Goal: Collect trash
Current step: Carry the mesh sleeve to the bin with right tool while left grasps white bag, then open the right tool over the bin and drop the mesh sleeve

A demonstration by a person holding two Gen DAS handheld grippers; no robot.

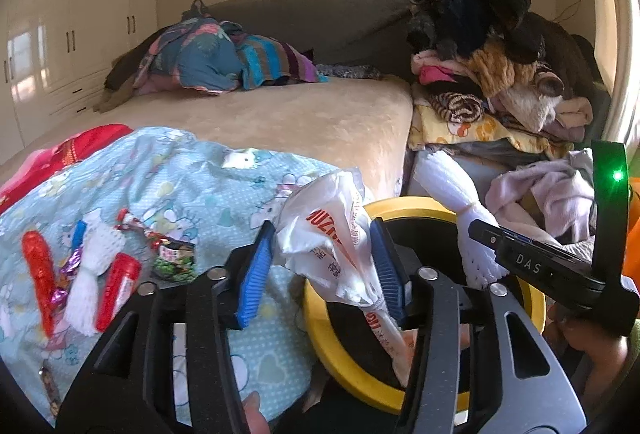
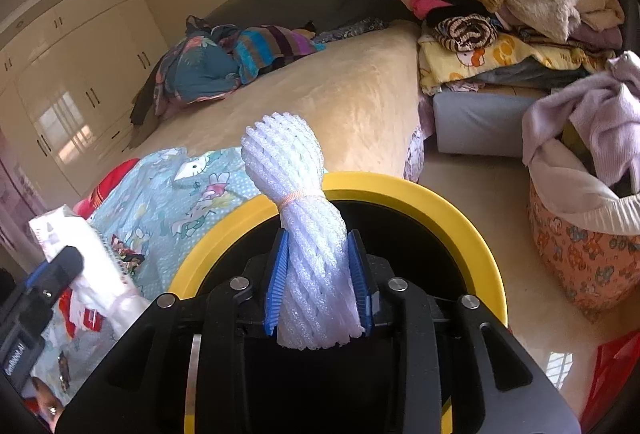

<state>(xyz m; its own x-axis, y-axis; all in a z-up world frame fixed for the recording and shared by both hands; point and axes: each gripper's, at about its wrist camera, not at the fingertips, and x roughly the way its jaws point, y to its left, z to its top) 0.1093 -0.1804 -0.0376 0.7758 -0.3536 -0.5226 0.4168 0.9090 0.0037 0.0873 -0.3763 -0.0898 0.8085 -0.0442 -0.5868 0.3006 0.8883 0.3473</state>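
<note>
My left claw (image 1: pixel 320 266) stands spread around a crumpled white plastic bag (image 1: pixel 340 234) with red lettering I can't read, over the yellow-rimmed black bin (image 1: pixel 416 204); my right claw (image 2: pixel 320 286) pinches a white foam net sleeve (image 2: pixel 308 234).

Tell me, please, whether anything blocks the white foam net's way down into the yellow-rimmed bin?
Nothing visible does: the white foam net in the right tongs hangs over the open mouth of the yellow-rimmed bin; the crumpled white plastic bag sits off to one side.

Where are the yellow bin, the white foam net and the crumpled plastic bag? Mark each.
yellow bin (image 2: pixel 404 190): right wrist view, far rim.
white foam net (image 2: pixel 316 258): right wrist view, twisted middle.
crumpled plastic bag (image 1: pixel 332 230): left wrist view, printed middle.
</note>
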